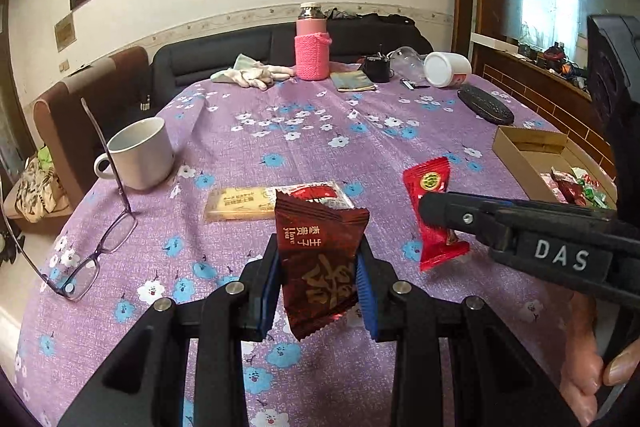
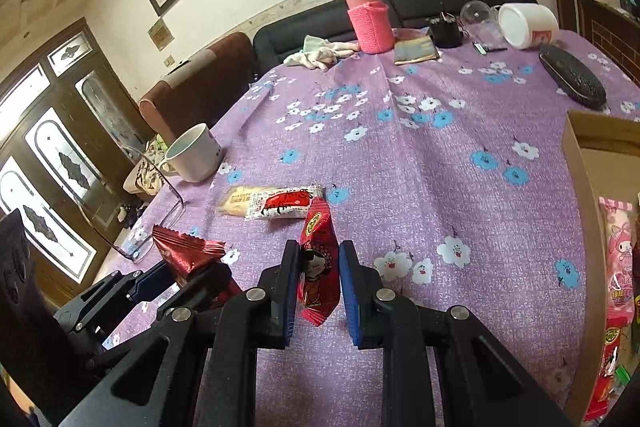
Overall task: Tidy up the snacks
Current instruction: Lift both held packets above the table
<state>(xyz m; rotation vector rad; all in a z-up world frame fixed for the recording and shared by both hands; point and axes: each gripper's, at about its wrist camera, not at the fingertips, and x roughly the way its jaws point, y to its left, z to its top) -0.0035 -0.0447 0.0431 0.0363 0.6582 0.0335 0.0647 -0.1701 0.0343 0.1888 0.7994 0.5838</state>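
Snacks are partly sorted. In the left wrist view, several wrapped sweets already lie inside the cardboard box (image 1: pixel 528 157) at the right edge of the table. One flat biscuit packet (image 1: pixel 276 202) lies on the purple floral cloth (image 1: pixel 320 131), well to the left of the box. The left gripper (image 1: pixel 319 283) is closed on a dark red packet (image 1: pixel 318 259), pads pressing both sides, lifted clear of the cloth. The packet is glossy, crimped at both ends, with gold lettering. The right gripper (image 1: pixel 430 213), nearer the box, carries a bright red packet (image 1: pixel 434 217).

In the right wrist view, the right gripper (image 2: pixel 319 279) stands nearly closed, pinching the bright red packet (image 2: pixel 318 259), which bears a printed doll figure. The box (image 2: pixel 580 163) is to the right and holds more packets. Judged remaining: deposit both held packets, then collect the biscuit packet (image 2: pixel 276 203).
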